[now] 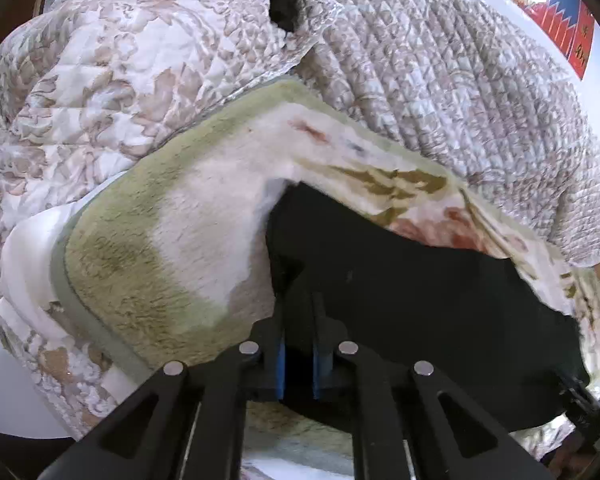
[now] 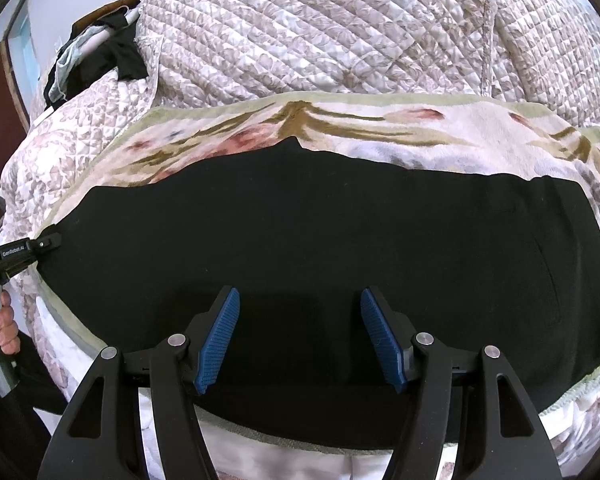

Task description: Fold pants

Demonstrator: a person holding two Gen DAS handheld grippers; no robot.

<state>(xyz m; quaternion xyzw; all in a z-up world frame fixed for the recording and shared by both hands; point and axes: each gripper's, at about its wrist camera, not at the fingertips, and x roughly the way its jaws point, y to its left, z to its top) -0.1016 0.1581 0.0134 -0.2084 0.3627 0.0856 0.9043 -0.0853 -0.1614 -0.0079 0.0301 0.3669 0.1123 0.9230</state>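
Pants (image 1: 420, 280), black, lie spread on a plush floral blanket (image 1: 204, 220) in the left wrist view, with a quilted bedspread (image 1: 440, 60) behind; the left gripper (image 1: 298, 300) has its blue pads drawn close, clamped on the pants' left edge. In the right wrist view the pants (image 2: 320, 232) stretch across the blanket (image 2: 380, 128), and the right gripper (image 2: 300, 304) hangs over them with jaws spread wide, grasping nothing. The left gripper (image 2: 48, 242) shows at the far left edge, pinching the fabric.

One pants (image 2: 300, 232), two hand-held grippers (image 2: 300, 340).
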